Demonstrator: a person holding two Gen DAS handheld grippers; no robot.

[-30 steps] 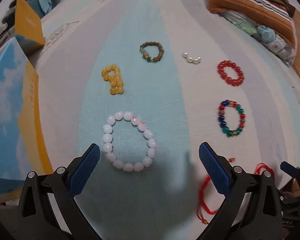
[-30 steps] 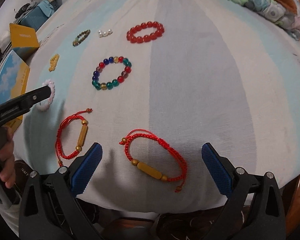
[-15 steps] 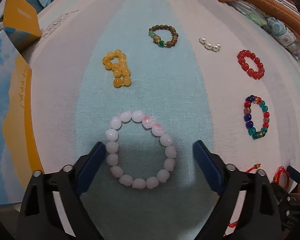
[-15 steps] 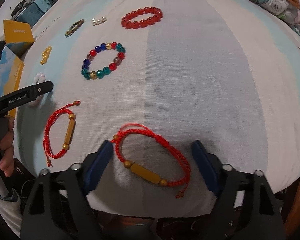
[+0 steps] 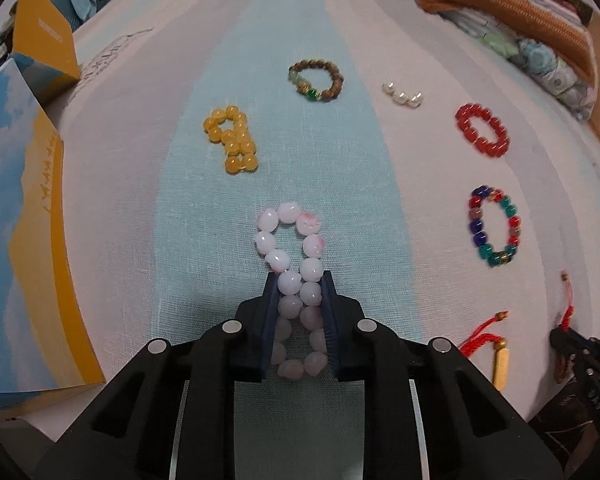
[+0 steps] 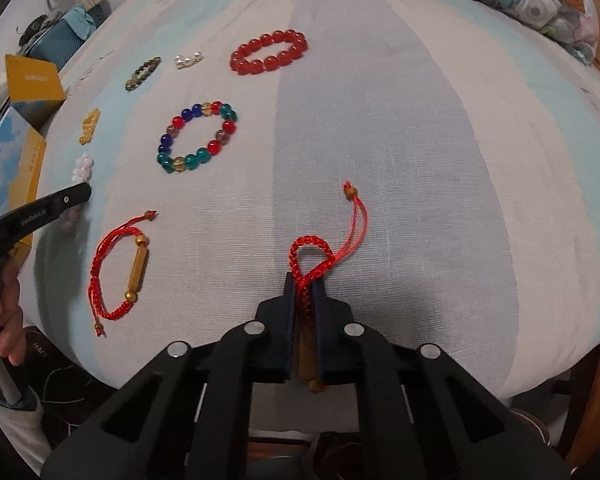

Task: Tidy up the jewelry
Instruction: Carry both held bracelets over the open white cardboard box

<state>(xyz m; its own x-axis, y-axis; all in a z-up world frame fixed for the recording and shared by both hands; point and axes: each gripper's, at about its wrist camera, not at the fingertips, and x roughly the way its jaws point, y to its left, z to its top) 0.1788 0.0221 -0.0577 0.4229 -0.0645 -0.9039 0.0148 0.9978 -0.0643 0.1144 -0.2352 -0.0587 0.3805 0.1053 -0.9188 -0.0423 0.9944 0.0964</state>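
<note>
**A:** ok so biggest thing first: the striped cloth [image 5: 284, 128] covers the whole surface, with the blue-and-yellow box [image 5: 24, 216] along its left edge. My guess is the box is where the jewelry ends up, and it's the left hand's side.

**B:** yep, and both hands are loaded. The left gripper [image 5: 299, 284] has just been closing, and its pads are now squeezed on the white bead bracelet [image 5: 290, 240]. The ring of beads is pinched into a narrow loop, long axis running straight out from the fingers, and the far end rests on the cloth beyond the tips.

**A:** same deal on the right. The right gripper [image 6: 303, 280] has also just been closing, nearly all the way, onto the red cord bracelet [image 6: 311, 252]. A small loop and a loose tail poke out past the tips, and the gold tube sits back between the jaws.

**B:** so I'd say the next move is lift, then carry left. The white one is much nearer the box.

**A:** view stuff: the right camera shows the other red cord bracelet [image 6: 120, 268] in full, lying loose between the two grippers. The left camera only catches its edge. The left camera gives the clear look at the yellow bead bracelet [image 5: 232, 140], which is bunched up.
</note>
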